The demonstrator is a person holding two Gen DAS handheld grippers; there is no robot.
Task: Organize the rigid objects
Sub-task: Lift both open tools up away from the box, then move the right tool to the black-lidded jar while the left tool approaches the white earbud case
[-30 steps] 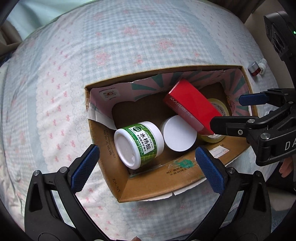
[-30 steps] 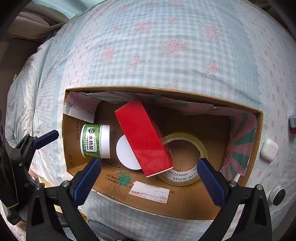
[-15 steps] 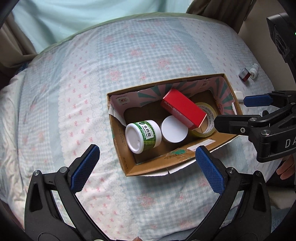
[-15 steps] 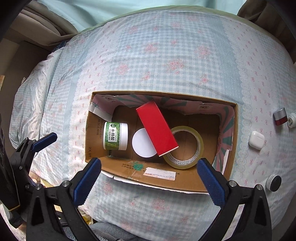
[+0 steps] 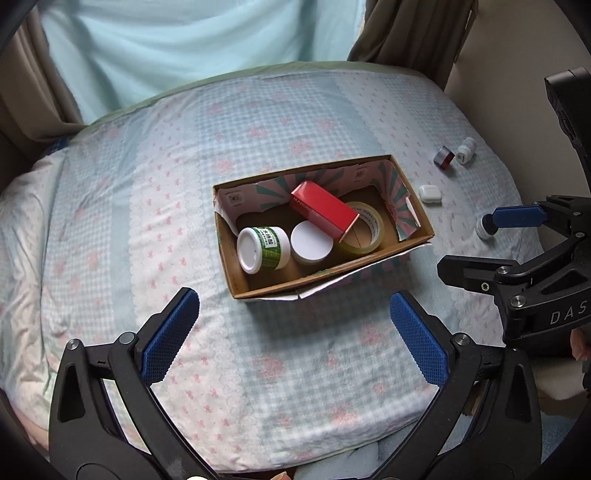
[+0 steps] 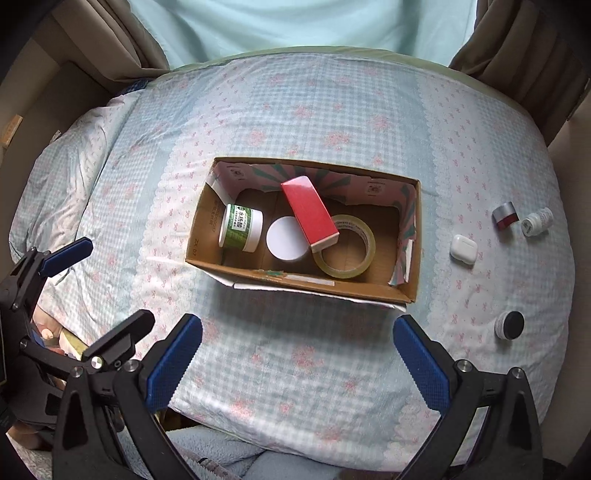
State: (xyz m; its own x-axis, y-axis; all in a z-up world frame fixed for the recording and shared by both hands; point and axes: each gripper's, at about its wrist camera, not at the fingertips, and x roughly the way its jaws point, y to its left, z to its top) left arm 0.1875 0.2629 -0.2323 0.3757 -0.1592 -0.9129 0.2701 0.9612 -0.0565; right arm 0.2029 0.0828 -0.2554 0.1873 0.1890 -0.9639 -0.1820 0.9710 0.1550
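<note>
Nearest the cameras, the left gripper (image 5: 291, 332) and right gripper (image 6: 299, 354) gape wide and empty above the bed (image 6: 295, 110). Beyond them the cardboard box (image 6: 413, 236) holds a green-labelled jar (image 6: 241, 227), white-lidded jar (image 6: 286, 239), red box (image 6: 308, 210) and tape roll (image 6: 347, 247); an earbud case (image 6: 463, 249) lies to its right.

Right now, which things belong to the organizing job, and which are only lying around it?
Job:
cardboard box
green jar
white-lidded jar
red box
tape roll
earbud case
red-grey cap
white bottle
black-lidded jar

Lying about:
bedsheet
curtains
</note>
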